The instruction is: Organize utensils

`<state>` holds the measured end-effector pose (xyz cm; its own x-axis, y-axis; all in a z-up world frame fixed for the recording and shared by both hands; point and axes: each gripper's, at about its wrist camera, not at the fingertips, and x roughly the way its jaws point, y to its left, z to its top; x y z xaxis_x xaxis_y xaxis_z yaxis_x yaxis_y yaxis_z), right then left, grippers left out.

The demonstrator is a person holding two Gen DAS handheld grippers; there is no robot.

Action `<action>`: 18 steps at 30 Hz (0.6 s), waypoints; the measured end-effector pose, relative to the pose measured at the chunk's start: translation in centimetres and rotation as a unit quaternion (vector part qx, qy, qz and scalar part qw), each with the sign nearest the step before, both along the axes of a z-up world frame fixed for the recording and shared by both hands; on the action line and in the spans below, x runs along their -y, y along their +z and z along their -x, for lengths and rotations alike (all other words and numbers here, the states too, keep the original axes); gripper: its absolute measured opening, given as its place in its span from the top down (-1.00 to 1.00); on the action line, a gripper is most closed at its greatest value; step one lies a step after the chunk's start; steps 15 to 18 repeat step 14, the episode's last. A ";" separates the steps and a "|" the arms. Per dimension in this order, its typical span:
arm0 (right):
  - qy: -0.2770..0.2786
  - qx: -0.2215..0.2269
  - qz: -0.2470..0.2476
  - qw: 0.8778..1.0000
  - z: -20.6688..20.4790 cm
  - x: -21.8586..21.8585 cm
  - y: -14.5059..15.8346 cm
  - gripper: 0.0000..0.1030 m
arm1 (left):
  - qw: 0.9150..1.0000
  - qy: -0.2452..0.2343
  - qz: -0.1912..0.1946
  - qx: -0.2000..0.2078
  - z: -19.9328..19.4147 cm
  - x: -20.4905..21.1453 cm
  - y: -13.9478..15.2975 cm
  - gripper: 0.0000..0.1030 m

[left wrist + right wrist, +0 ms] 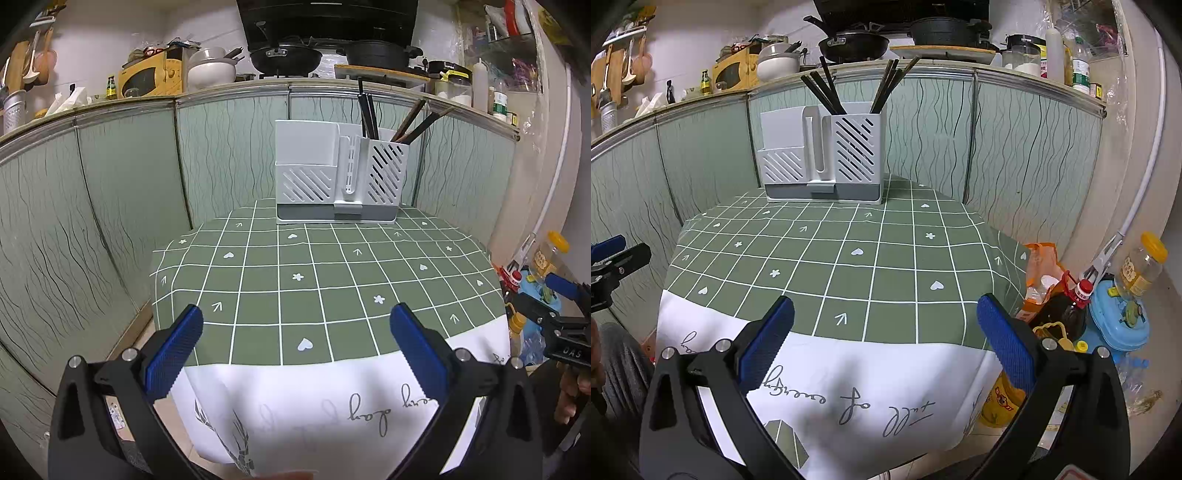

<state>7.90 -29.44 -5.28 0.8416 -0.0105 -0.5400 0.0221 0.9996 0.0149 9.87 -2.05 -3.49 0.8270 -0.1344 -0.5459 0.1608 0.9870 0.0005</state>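
**Both tongs spread, nothing held, holder at the far edge**

Your left tongs [295, 343] are hanging wide apart over the near edge of the tabletop [332, 280], gripping nothing, and your right tongs [886, 332] are doing the same, their blue pads [1004, 343] standing well apart with only cloth between them. In the left wrist view your right tongs are showing at the right border, off the side of the tabletop; in the right wrist view your left tongs are poking in at the left border.

You are facing the white utensil holder [336, 177], which is standing upright at the far edge of the tabletop, close to the green cabinet doors [229, 155]. Its right slotted compartment is holding two bunches of chopsticks: the black chopsticks [823, 88] are leaning left, and the brown chopsticks [892, 83] are leaning right. Its left compartment is showing nothing above its rim.

Under the holder, the green checked tablecloth [849, 266] is covering the tabletop, and its white lettered border is draping over the near edge beneath your tongs. Beyond the cabinet doors, a counter is carrying a black frying pan [855, 44] and a yellow microwave [151, 75]. On the floor to the right, a dark sauce bottle [1067, 310] and a yellow-capped jar [1143, 266] are standing beside a blue plastic toy [1119, 321].
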 end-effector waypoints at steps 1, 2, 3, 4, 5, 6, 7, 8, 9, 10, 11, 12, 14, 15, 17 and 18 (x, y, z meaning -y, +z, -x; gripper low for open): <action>0.000 0.000 0.000 1.000 0.0 0.0 0.0 -0.84 | 1.000 0.000 0.001 -0.001 0.0 0.0 0.0 -0.91; 0.000 0.001 0.000 1.000 0.0 0.0 0.0 -0.84 | 1.000 0.000 0.003 -0.001 0.0 -0.1 -0.1 -0.91; 0.000 0.001 0.000 1.000 0.0 0.0 0.0 -0.84 | 1.000 0.001 0.005 0.000 0.0 -0.2 -0.1 -0.91; 0.001 0.001 0.000 1.000 0.0 -0.1 0.0 -0.84 | 1.000 0.004 0.007 -0.002 -0.1 -0.3 -0.2 -0.91; 0.001 0.000 0.001 1.000 0.0 -0.1 -0.1 -0.84 | 1.000 0.005 0.007 -0.006 -0.3 -0.3 -0.3 -0.91; 0.001 0.000 0.000 1.000 0.0 -0.1 -0.1 -0.84 | 1.000 0.005 0.006 -0.007 -0.4 -0.3 -0.4 -0.91; 0.001 0.000 0.000 1.000 -0.1 -0.1 -0.1 -0.84 | 1.000 0.004 0.005 -0.008 -0.5 -0.4 -0.5 -0.91; 0.000 -0.001 0.000 1.000 -0.1 -0.1 -0.1 -0.84 | 1.000 0.006 0.000 -0.008 -0.6 -0.4 -0.5 -0.91; 0.000 -0.001 0.001 1.000 -0.1 0.0 -0.2 -0.84 | 1.000 0.010 -0.008 -0.006 -0.6 -0.5 -0.6 -0.91; -0.002 -0.002 0.002 1.000 -0.2 0.0 -0.2 -0.84 | 1.000 0.016 -0.022 0.001 -0.7 -0.5 -0.5 -0.91; -0.004 -0.003 0.003 1.000 -0.3 0.1 -0.3 -0.84 | 0.999 0.022 -0.033 0.006 -0.8 -0.5 -0.5 -0.91; -0.006 -0.004 0.005 1.000 -0.4 0.2 -0.3 -0.84 | 0.999 0.024 -0.041 0.010 -1.2 -0.8 -0.4 -0.91; -0.010 -0.012 0.003 1.000 -1.1 0.5 -0.2 -0.84 | 0.999 0.024 -0.025 -0.005 -3.0 -1.8 0.1 -0.91; -0.010 -0.012 0.003 1.000 -1.1 0.5 -0.2 -0.84 | 0.999 0.024 -0.025 -0.005 -3.0 -1.8 0.1 -0.91; -0.010 -0.012 0.003 1.000 -1.1 0.5 -0.2 -0.84 | 0.999 0.024 -0.025 -0.005 -3.0 -1.8 0.1 -0.91; -0.010 -0.012 0.003 1.000 -1.1 0.5 -0.2 -0.84 | 0.999 0.024 -0.025 -0.005 -3.0 -1.8 0.1 -0.91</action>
